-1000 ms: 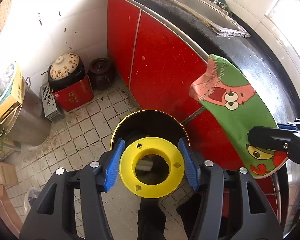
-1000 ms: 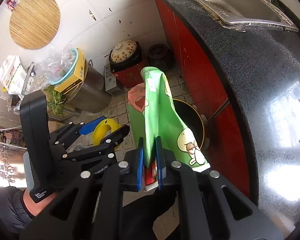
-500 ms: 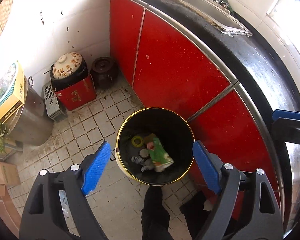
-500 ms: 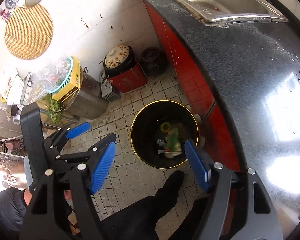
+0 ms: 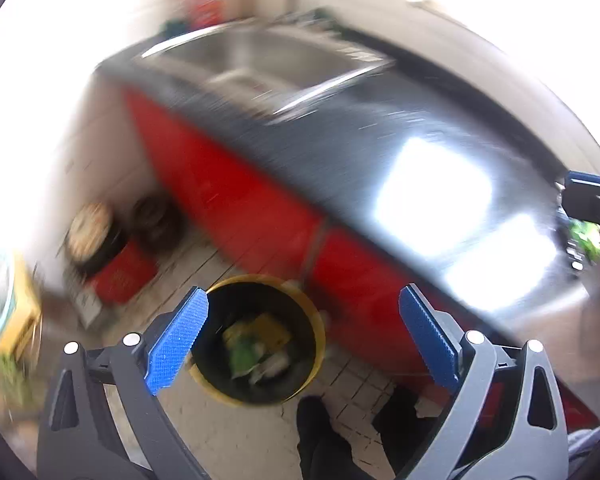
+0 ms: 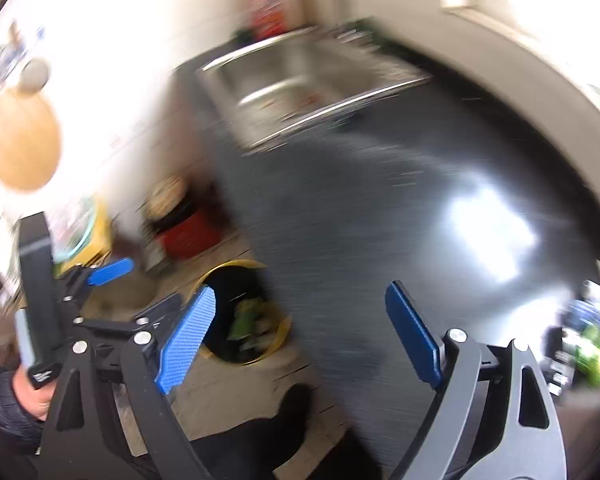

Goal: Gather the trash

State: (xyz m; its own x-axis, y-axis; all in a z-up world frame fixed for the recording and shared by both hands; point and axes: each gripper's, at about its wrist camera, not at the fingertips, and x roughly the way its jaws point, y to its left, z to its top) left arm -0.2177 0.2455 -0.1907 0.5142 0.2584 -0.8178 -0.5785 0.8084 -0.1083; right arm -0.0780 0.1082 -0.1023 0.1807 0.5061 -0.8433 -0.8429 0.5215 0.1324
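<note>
Trash (image 5: 246, 350), a blurred green and yellow heap, lies at the bottom of a black bin with a yellow rim (image 5: 320, 336) that stands on the tiled floor (image 5: 236, 432) against the red cabinet front (image 5: 236, 196). Nearest the lens in the left wrist view, the left gripper (image 5: 302, 334) hangs above the bin with its blue pads far apart; its jaws are opening and nothing is between them (the bin shows straight through the gap). The right gripper (image 6: 300, 332) likewise has its jaws opening with nothing between them, the bin's edge under its left pad and the dark counter under the rest. In the right wrist view the left gripper (image 6: 112, 270) appears at the left edge, held in a hand (image 6: 32, 394) with a dark sleeve. A dark shoe (image 5: 320, 432) rests on the tiles just below the bin. Beyond the bin, a red box with a patterned lid on top (image 5: 116, 268) sits by the wall. Farther up, the speckled black counter (image 5: 340, 152) carries bright glare, and behind it lies a steel sink (image 5: 260, 60). Everything past the grippers is smeared by motion blur.
</note>
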